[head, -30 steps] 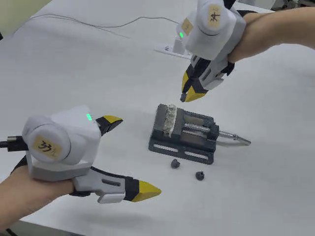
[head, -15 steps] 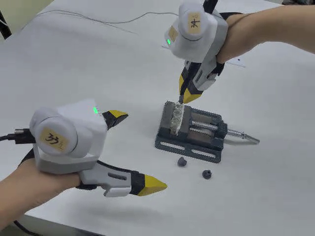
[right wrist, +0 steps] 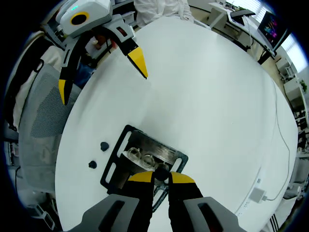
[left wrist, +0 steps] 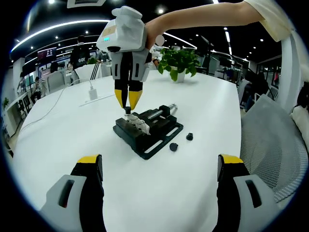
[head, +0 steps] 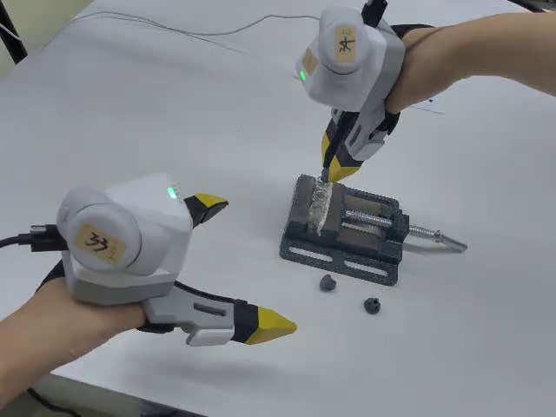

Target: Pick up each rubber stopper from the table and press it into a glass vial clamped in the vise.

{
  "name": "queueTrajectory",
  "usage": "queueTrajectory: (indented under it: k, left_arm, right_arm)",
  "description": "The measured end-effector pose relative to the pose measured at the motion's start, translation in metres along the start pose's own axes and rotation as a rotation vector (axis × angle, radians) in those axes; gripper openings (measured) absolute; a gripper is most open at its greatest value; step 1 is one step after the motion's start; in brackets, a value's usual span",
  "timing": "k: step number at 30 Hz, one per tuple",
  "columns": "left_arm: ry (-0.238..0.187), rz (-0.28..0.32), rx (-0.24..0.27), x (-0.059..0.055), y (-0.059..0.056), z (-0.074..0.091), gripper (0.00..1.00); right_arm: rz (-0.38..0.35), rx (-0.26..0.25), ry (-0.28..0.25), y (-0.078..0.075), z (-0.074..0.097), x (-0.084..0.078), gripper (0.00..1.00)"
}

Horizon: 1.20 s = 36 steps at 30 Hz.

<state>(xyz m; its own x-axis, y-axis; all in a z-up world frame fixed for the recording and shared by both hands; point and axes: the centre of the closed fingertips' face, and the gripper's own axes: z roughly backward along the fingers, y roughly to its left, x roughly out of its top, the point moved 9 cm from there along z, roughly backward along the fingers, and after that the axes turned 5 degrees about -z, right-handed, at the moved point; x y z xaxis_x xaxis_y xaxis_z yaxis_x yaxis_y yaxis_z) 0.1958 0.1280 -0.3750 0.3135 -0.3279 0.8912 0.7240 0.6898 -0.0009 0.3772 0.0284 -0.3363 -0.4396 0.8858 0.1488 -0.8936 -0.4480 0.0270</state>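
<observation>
Right tool (head: 332,169), pointing steeply down over the vise (head: 347,243), its yellow-tipped jaws drawn close on a small dark held stopper (right wrist: 161,172). In the right gripper view this stopper sits between the two tips, just above one end of the row of glass vials (right wrist: 142,157); whether it touches a vial mouth cannot be told. The vials stand upright, side by side, clamped in the vise at the end away from its screw handle (head: 434,236).

Left tool (head: 243,263), held low over the white tabletop (head: 174,113), well to the left of the vise. Its jaws are spread wide with nothing between them, and a green light glows on its housing.

One loose stopper (head: 327,283) lies on the tabletop just beside the vise base, on the side nearer the person. A second loose stopper (head: 372,306) lies near it, apart from both the first and the vise.

In the left gripper view the right tool hangs tip-down directly over the vial end of the vise. A thin cable (head: 174,30) crosses the far part of the tabletop.
</observation>
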Motion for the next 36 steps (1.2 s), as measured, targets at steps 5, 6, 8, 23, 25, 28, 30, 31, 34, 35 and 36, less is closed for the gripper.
queueTrajectory:
  k: [5, 6, 8, 23, 25, 28, 30, 31, 34, 35, 36]
  left_arm:
    - [0.006, 0.004, -0.003, -0.0019, -0.0008, -0.0005, 0.98]
    - [0.006, 0.006, -0.003, -0.002, -0.0008, -0.0006, 0.98]
    - [0.005, 0.007, -0.003, -0.0022, -0.0008, -0.0006, 0.98]
    - [0.007, 0.013, -0.004, -0.0035, -0.001, -0.001, 0.97]
    - [0.006, 0.013, -0.005, -0.0034, -0.0012, -0.0011, 0.97]
    - [0.005, 0.015, -0.007, -0.0033, -0.0014, -0.0016, 0.97]
    - [0.007, 0.013, -0.007, -0.0034, -0.0015, -0.0021, 0.97]
    - [0.007, 0.014, -0.007, -0.0034, -0.0015, -0.0024, 0.97]
    - [0.005, 0.014, -0.01, -0.0029, -0.0019, -0.0033, 0.97]
    - [0.004, 0.014, -0.011, -0.0029, -0.002, -0.0036, 0.97]
    - [0.003, 0.014, -0.011, -0.0028, -0.0021, -0.0037, 0.97]
  right_arm:
    - [0.006, 0.006, 0.006, -0.0003, -0.0003, 0.0017, 0.06]
    - [0.008, 0.007, 0.007, -0.0003, -0.0004, 0.0022, 0.06]
    - [0.006, 0.008, 0.009, -0.0001, -0.0005, 0.0033, 0.06]
    - [-0.001, 0.014, 0.001, -0.0013, -0.0007, 0.0037, 0.06]
    - [-0.01, 0.018, 0.01, -0.001, -0.001, 0.0024, 0.06]
    - [-0.018, 0.019, 0.004, -0.0035, -0.0024, 0.0, 0.06]
    - [-0.019, 0.015, 0.002, -0.0038, -0.003, -0.0001, 0.06]
    - [-0.017, 0.015, 0.001, -0.0039, -0.0032, 0.0, 0.06]
    - [-0.027, 0.017, 0.002, -0.0071, -0.0033, -0.0003, 0.06]
    - [-0.04, 0.019, 0.002, -0.0081, -0.0033, -0.0002, 0.06]
    - [-0.043, 0.019, 0.001, -0.0078, -0.0034, 0.0001, 0.06]
